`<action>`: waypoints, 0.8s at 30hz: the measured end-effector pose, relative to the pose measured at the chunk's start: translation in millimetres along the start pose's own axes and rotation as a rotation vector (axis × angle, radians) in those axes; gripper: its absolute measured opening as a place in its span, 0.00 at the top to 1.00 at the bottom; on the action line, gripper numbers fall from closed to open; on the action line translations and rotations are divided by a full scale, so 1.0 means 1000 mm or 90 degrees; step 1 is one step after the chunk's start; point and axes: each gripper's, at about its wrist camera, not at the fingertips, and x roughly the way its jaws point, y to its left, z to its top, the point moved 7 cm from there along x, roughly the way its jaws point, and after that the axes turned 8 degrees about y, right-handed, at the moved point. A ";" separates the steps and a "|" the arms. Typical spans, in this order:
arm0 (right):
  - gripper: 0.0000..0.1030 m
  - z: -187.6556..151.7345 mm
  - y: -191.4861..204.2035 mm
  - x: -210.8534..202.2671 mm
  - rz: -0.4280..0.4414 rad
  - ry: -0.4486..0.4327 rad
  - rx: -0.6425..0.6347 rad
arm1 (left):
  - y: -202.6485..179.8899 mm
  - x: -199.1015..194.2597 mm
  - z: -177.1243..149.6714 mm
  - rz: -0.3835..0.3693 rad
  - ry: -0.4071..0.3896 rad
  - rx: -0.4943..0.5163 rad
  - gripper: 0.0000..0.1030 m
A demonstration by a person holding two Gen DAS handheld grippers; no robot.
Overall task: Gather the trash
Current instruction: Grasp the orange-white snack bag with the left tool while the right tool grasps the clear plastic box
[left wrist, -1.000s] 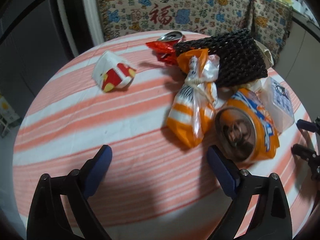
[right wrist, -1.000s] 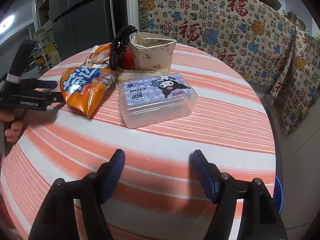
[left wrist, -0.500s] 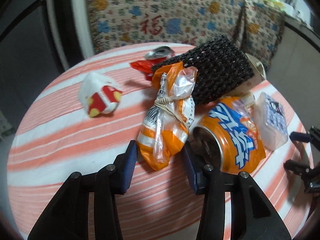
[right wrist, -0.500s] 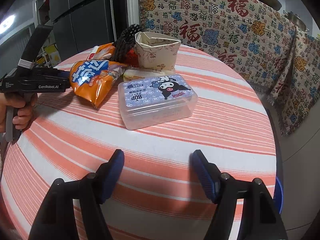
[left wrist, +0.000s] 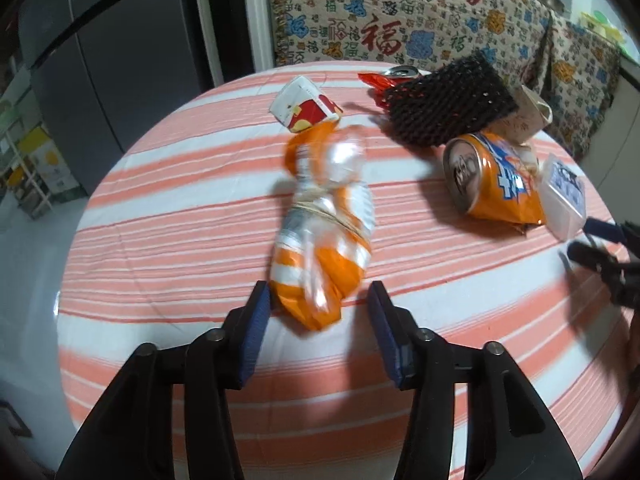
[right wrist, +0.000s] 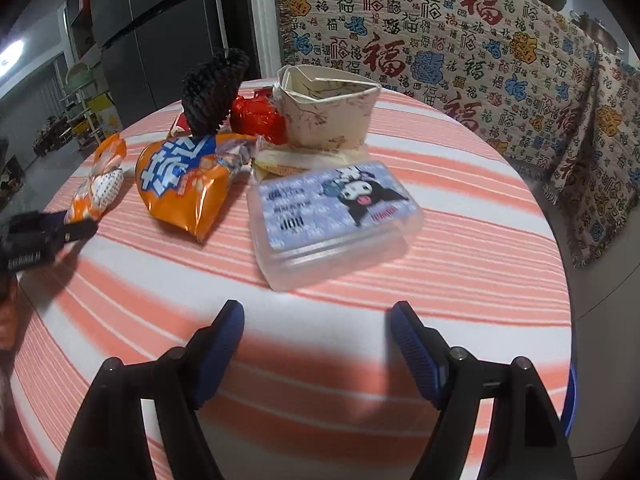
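Right now the left gripper (left wrist: pixel 316 316) sits low over the round striped table (left wrist: pixel 180 220). A tied-up orange and white bag (left wrist: pixel 324 232) lies on the cloth, and its near end pokes in between the two blue fingers (left wrist: pixel 256 320). The left finger looks like it just touches the bag's corner. The right finger stands a little apart from it, so the bag is not squeezed. The jaws have just been opening a bit, with the bag's tip between them.

Past the bag lies a small red and white carton (left wrist: pixel 306 106). To the right sit a black mesh sleeve (left wrist: pixel 448 100), an orange chip bag (left wrist: pixel 500 184) and a clear plastic box (left wrist: pixel 564 196).

The right gripper (right wrist: pixel 316 344) has its fingers spread wide with nothing between them, and its jaws have just been opening a little more. The clear box lies just ahead of them, not touching. Behind the box stands a paper cup (right wrist: pixel 328 112), with a red wrapper (right wrist: pixel 256 118) beside it.
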 end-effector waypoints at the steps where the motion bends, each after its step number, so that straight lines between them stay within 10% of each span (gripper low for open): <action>1: 0.25 0.005 -0.001 0.001 0.004 -0.007 0.013 | -0.001 0.001 0.001 -0.006 0.002 0.000 0.37; 16: 0.27 -0.015 -0.102 -0.010 -0.122 0.022 0.165 | 0.025 0.011 -0.002 0.011 0.028 -0.025 0.02; 24: 0.25 0.012 -0.046 -0.011 -0.017 -0.017 0.168 | 0.025 0.012 -0.001 -0.001 0.021 -0.014 0.01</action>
